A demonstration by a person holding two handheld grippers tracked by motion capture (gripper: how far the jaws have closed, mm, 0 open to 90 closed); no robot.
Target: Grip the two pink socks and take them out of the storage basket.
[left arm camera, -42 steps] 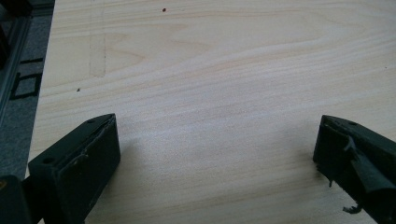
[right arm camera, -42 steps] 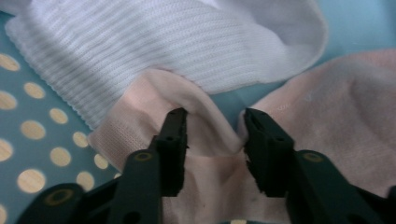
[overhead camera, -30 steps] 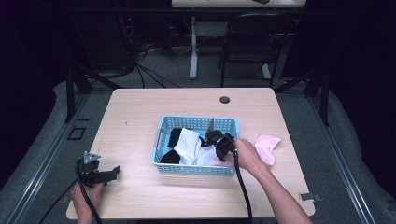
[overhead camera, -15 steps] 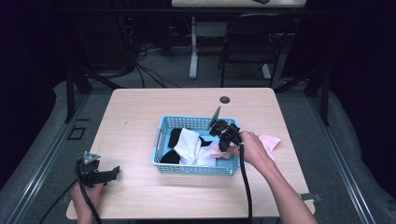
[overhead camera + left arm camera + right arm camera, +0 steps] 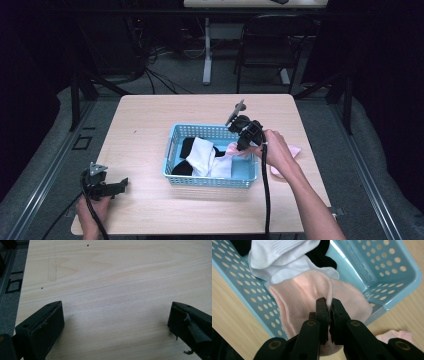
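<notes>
Above the blue basket [image 5: 387, 277], the right gripper's [image 5: 328, 305] jaws pinch the pink sock [image 5: 299, 297].

right gripper [image 5: 239, 146] rose — pink sock [image 5: 312, 300] lifted.

1. The worktop [image 5: 150, 120] is bare wood across the upper part and the left side of the high view. A hand could slide there freely.
2. The blue basket [image 5: 210, 177] sits in the middle of the high view. Its walls stand in the way of a low pass.
3. White and black socks [image 5: 202, 155] fill the left part of the basket.
4. The right gripper [image 5: 245, 132] hangs over the basket's upper right corner, pinching a pink sock [image 5: 297, 300]. Its arm blocks the lower right.
5. Another pink sock [image 5: 292, 152] lies just right of the basket.
6. The left gripper [image 5: 102, 185] sits at the lower left, with bare wood between its wide fingers [image 5: 47, 325].
</notes>
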